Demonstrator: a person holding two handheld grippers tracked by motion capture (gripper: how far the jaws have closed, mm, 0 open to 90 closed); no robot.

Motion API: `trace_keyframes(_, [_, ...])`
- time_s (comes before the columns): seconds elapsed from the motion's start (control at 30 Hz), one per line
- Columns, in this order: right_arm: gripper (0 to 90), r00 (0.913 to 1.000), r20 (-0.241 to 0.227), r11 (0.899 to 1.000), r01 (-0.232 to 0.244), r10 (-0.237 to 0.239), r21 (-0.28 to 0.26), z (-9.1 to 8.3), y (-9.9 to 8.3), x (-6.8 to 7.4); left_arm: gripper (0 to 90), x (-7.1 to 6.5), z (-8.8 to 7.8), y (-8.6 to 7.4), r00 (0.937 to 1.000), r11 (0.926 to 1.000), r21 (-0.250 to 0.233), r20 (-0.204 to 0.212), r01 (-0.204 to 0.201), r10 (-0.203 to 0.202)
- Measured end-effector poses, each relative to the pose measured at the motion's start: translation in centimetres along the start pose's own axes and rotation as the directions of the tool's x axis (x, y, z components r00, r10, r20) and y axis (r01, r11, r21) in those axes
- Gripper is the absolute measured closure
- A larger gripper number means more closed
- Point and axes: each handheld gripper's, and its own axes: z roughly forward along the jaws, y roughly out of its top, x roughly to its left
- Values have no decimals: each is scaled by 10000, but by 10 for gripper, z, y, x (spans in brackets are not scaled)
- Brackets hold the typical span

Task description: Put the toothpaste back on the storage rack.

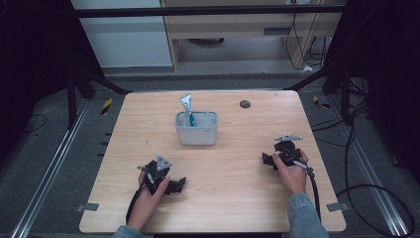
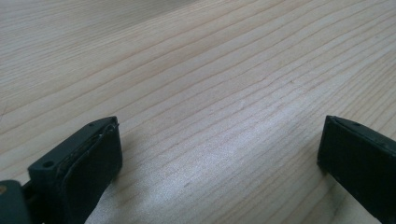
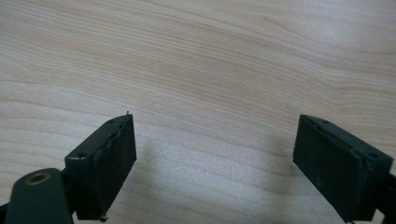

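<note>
The pale wood-grain bench (image 1: 223, 163) stands on grey floor between dark curtains. A grey plastic two-compartment holder (image 1: 196, 128) sits mid-bench, a white-and-teal tube (image 1: 187, 110) upright in its left compartment. Near the front edge, well apart, the left hand-held gripper (image 1: 179, 184) and right hand-held gripper (image 1: 266, 159) rest spread, pinching nothing.

Black tongs (image 1: 179, 185), grey three-cornered plates, black cables, denim sleeves (image 1: 303, 213)

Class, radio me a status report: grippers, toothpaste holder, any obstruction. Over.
Left gripper and right gripper open, empty, low over table. Toothpaste tube upright in grey holder, untouched. Nothing in the way.
</note>
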Motion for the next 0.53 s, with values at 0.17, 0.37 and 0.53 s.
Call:
trace_keyframes(0.17, [147, 9995, 46, 9993, 311, -310, -224, 6, -2, -1, 0, 0, 0, 0, 10000, 10000, -6, -7, 5, -5])
trace_keyframes(0.37, [7, 9997, -196, 9983, 119, -130, -566, 12, -7, -6, 0, 0, 0, 0, 10000, 10000, -6, -9, 4, -4])
trace_keyframes(0.53, [3, 9998, 131, 9986, -156, 163, -504, 9, -11, -7, 0, 0, 0, 0, 10000, 10000, -7, -7, 0, 0])
